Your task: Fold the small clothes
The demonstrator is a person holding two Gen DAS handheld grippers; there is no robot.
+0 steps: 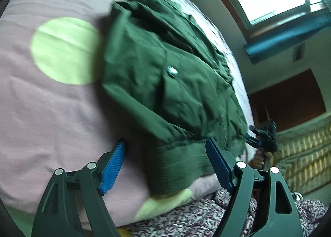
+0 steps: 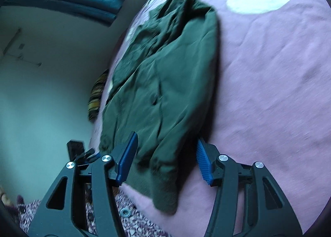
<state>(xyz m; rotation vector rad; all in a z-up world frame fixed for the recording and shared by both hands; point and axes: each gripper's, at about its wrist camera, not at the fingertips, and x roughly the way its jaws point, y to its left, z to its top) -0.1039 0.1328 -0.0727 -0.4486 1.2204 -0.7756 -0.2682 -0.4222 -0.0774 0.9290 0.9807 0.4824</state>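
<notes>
- Left wrist view: the left gripper [image 1: 165, 164] holds its ribbed blue pads apart, gripping nothing, over the ribbed hem of a green jacket [image 1: 163, 67] lying on a pink sheet [image 1: 41, 113] with pale round dots.
- Right wrist view: the right gripper [image 2: 165, 160] stands parted, pads clear of the jacket's [image 2: 165, 84] crumpled hem between them.

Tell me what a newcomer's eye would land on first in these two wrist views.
The dark green jacket lies rumpled on the pink bedspread with pale green dots, its ribbed hem nearest both grippers. The left gripper stands open around that hem; the right gripper is open too, hem between its pads. A silver snap button glints mid-jacket.
</notes>
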